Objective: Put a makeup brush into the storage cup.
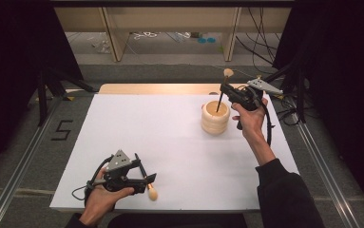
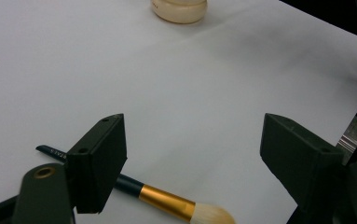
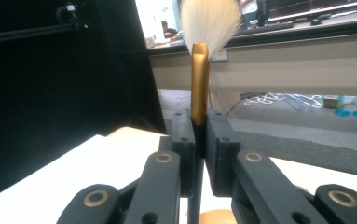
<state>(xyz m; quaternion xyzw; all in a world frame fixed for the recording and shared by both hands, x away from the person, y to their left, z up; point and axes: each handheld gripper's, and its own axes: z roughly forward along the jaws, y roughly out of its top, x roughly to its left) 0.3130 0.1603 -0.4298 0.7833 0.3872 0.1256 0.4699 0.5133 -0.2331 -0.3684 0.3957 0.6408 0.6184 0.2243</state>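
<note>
— High view first: what am I looking at around the right gripper (image 1: pixel 226 90)?

— I'm seeing it hanging over the wooden cup (image 1: pixel 215 118) at the far right of the white surface (image 1: pixel 170 137). Its jaws are pressing together on the handle of the upright brush (image 1: pixel 223 88), bristles on top, lower tip pointing down into the cup's mouth. In the right gripper view the gold ferrule (image 3: pixel 199 81) is rising straight out from between the jaws, with the white bristles (image 3: pixel 211 21) above it.

— Anything standing in the way there?

— I'm finding nothing between that brush and the cup opening. Beyond the surface's far edge, wooden table legs (image 1: pixel 110 33) and loose cables (image 1: pixel 260 42) are lying on the floor, well apart from the work.

— And the left gripper (image 1: pixel 144 183)?

— I'm holding it low at the near left. Its jaws are standing spread wide, pinching nothing. A second brush (image 2: pixel 167 200) is lying flat on the surface beneath them, its dark handle passing behind one jaw in the left gripper view, bristles pointing between the two. The cup (image 2: pixel 179 9) is showing far off, with bare white surface in between.
</note>
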